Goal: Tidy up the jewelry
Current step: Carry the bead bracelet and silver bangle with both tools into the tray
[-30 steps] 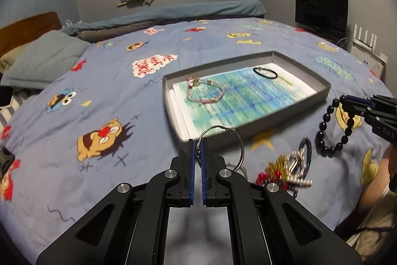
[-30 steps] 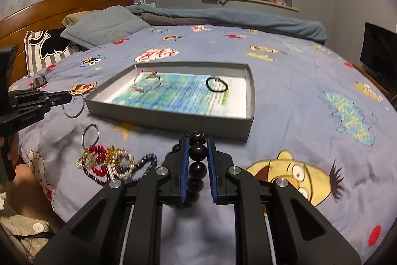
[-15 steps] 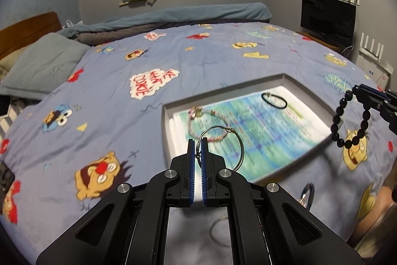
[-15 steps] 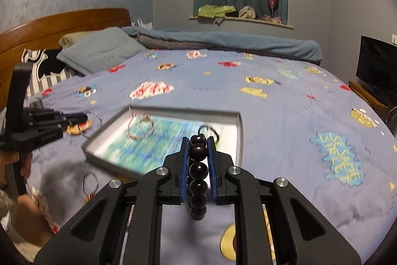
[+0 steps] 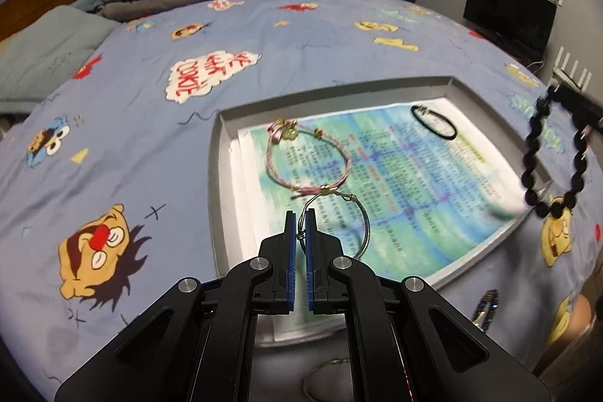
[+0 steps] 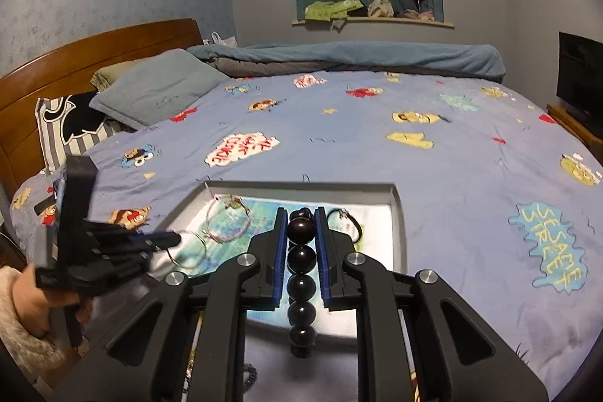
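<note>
A thin wire bangle (image 5: 339, 221) is pinched in the left gripper (image 5: 300, 226), held over the near end of the grey tray (image 5: 222, 153). A black bead bracelet (image 6: 300, 259) is clamped in the right gripper (image 6: 300, 232), above the tray's near edge.

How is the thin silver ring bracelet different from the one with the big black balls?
The thin silver wire bangle is one bare, stiff hoop; the black round-bead bracelet is a string of fat, shiny balls.

The bangle is pinched in the left gripper, over the grey tray; the beads hang loosely from the right gripper.

Both are round bracelets, held up off the bed.
</note>
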### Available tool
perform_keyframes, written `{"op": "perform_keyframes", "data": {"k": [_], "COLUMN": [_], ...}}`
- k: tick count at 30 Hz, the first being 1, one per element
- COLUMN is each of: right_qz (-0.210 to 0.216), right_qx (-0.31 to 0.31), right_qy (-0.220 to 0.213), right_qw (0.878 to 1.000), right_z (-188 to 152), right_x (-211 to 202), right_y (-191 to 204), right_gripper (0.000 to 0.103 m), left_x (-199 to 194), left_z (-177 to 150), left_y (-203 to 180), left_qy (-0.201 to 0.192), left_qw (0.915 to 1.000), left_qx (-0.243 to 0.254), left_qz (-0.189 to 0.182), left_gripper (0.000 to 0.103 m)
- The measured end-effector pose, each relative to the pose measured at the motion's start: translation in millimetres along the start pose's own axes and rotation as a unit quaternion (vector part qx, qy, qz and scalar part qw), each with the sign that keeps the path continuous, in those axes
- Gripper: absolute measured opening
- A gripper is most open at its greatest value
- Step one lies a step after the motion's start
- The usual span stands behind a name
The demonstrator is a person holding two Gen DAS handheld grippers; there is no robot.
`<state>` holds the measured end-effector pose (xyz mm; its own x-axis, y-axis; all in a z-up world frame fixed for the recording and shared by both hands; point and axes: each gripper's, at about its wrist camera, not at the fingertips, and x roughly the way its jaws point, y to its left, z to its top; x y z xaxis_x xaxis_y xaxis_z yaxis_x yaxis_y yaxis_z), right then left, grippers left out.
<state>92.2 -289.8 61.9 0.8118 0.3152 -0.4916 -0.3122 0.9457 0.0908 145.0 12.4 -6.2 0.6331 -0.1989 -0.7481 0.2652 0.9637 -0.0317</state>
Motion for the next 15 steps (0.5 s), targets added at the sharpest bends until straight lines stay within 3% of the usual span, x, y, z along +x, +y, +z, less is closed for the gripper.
{"op": "perform_keyframes", "data": {"k": [8, 15], "right_qz": [0.002, -0.023], "right_qx": [-0.001, 0.035], "right_qy": [-0.006, 0.051], "right_qw": [1.0, 0.998], "right_z": [8, -18], "right_x": [7, 37], "right_y": [4, -24], "right_gripper": [0.014, 0.014], "left_x": [7, 10], "left_z": [1, -3], "left_y": [3, 6], "left_qy": [0.016, 0.028], "left_qw": [0.9998, 0.9996], "left_qx": [0.006, 0.005], "left_qz": [0.01, 0.007], "left_gripper": [0.005, 0.005]}}
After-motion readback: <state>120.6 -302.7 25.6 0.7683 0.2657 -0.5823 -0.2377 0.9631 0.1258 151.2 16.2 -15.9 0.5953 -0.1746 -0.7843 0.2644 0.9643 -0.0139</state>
